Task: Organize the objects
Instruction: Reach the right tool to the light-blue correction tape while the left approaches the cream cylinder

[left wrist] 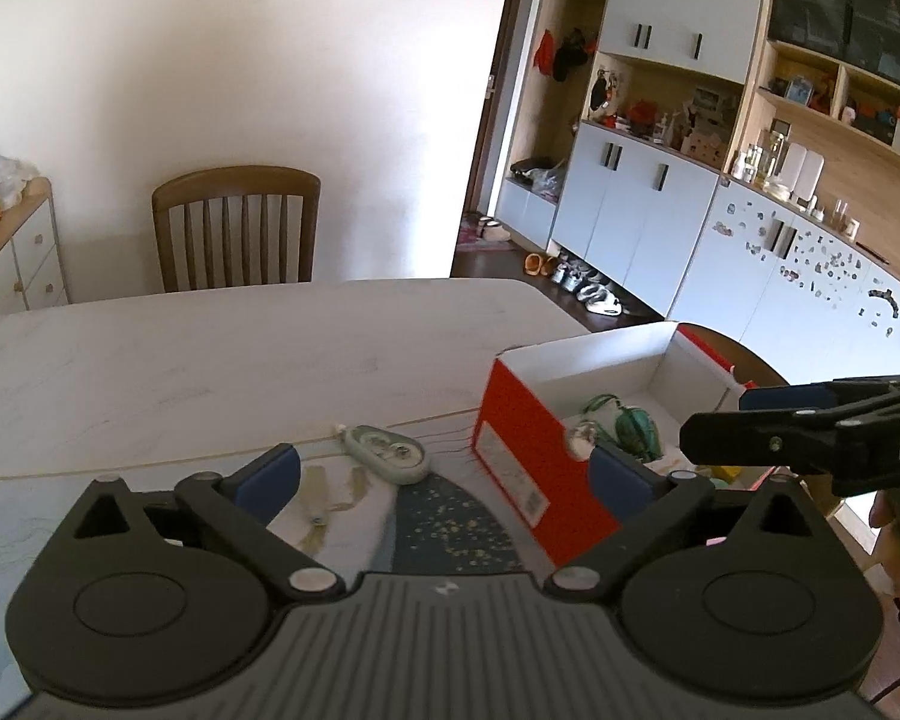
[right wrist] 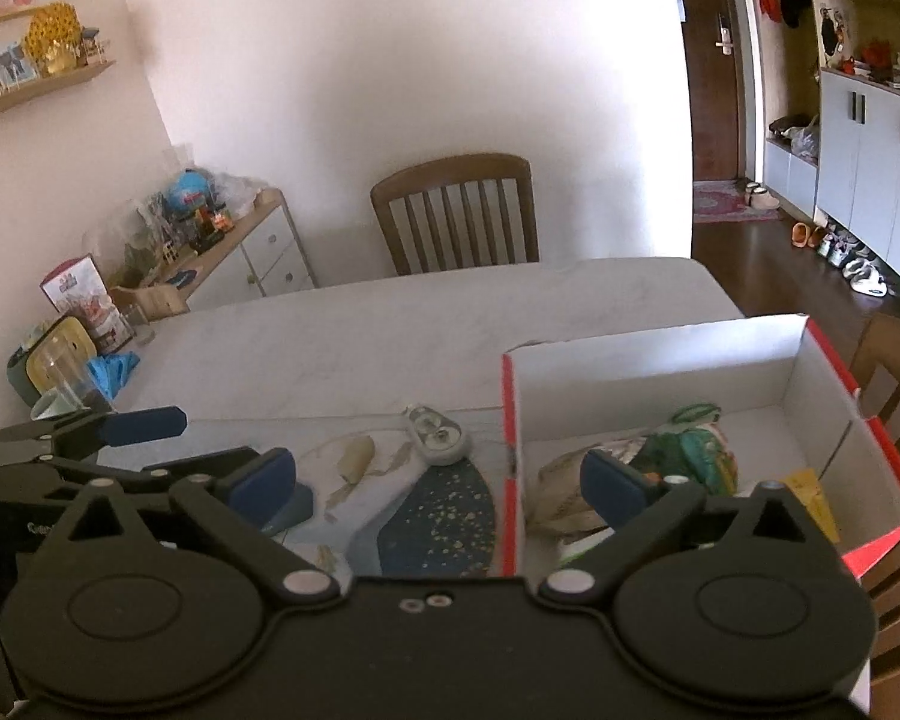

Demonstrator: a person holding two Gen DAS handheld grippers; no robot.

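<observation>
Two black grippers with blue pads, left gripper (left wrist: 444, 468) and right gripper (right wrist: 438, 480), both spread wide and empty, red cardboard box with white inside (right wrist: 660, 360) on pale marble table (right wrist: 360, 330), pale green oval tape dispenser (right wrist: 438, 435) lying just left of the box, green patterned pouch (right wrist: 690, 456) inside it.

One red box (right wrist: 660, 372), one green tape dispenser (right wrist: 441, 435) beside it on the table (right wrist: 390, 324), two chairs (right wrist: 456, 216), two grippers (right wrist: 441, 483)
</observation>
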